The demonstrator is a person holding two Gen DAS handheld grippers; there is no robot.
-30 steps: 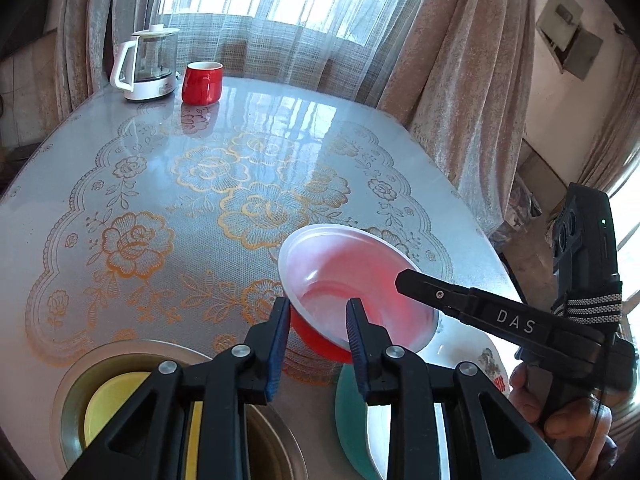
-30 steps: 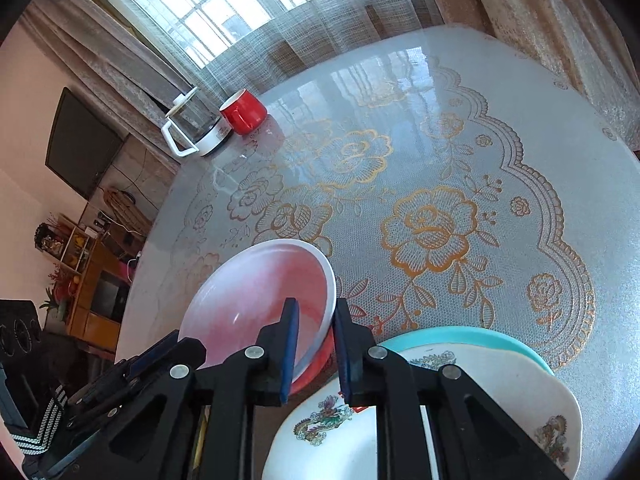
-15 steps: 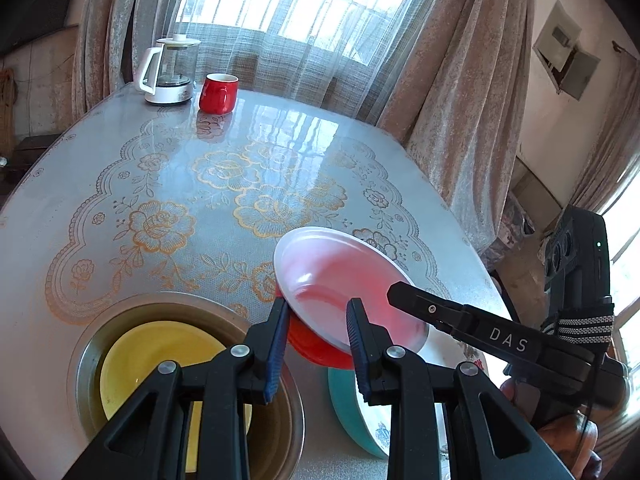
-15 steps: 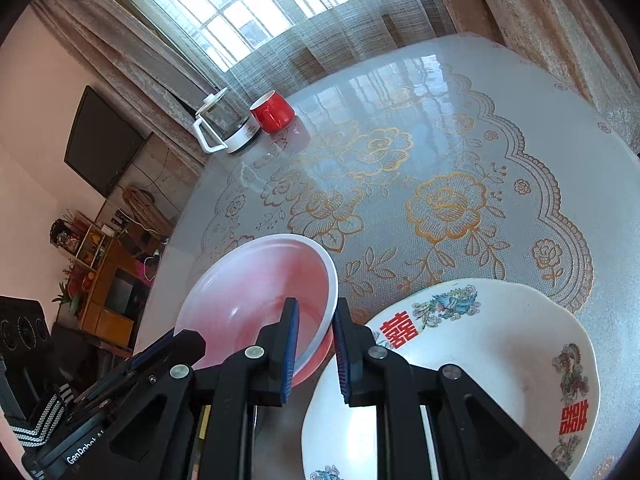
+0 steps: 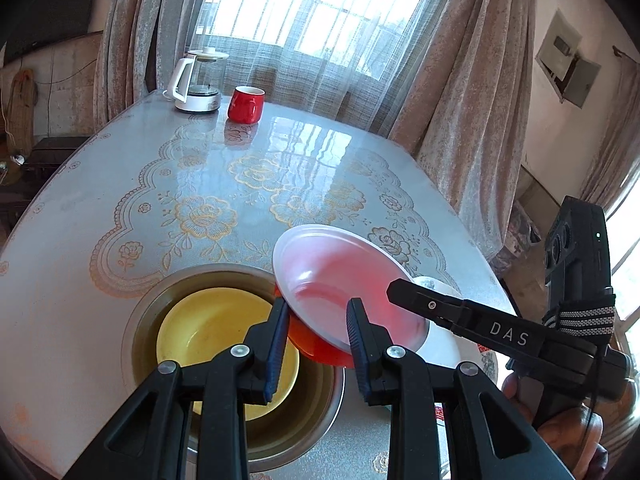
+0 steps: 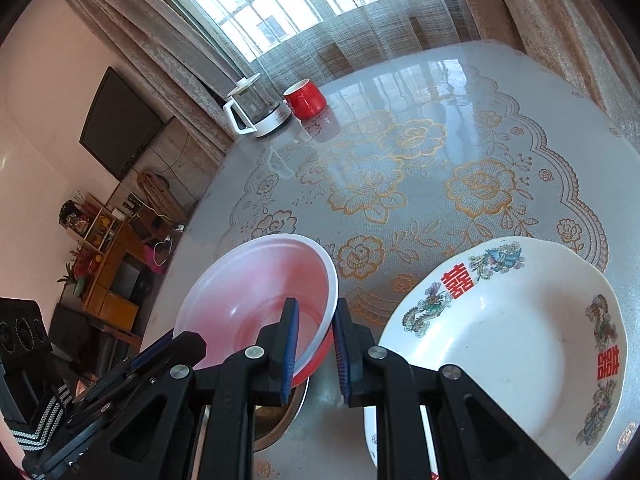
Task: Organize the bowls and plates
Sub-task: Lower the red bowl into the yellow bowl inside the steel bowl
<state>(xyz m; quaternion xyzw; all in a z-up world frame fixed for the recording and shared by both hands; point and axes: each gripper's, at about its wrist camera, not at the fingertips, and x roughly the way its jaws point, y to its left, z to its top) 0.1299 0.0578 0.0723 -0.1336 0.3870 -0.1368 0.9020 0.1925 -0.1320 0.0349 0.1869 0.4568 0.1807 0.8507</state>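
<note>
Both grippers were clamped on the red bowl (image 5: 344,300): left gripper (image 5: 318,338) on its near rim, right gripper (image 6: 314,350) on the opposite rim. Bowl hung tilted between metal basin (image 5: 140,320) holding yellow bowl (image 5: 200,328) and white plate (image 6: 512,332). Beyond: red mug (image 5: 245,105).

Red bowl (image 5: 344,292) looks like glossy plastic, white-rimmed; yellow bowl (image 5: 208,332) beside it is smooth, semi-gloss, sitting in a dull brushed metal basin (image 5: 144,320). White plate (image 6: 516,336) right of the red bowl is glazed ceramic with printed decals, and the tablecloth (image 6: 440,152) under it is shiny lace-pattern vinyl. Black matt plastic gripper fingers (image 6: 290,344) carry ribbed blue pads.
</note>
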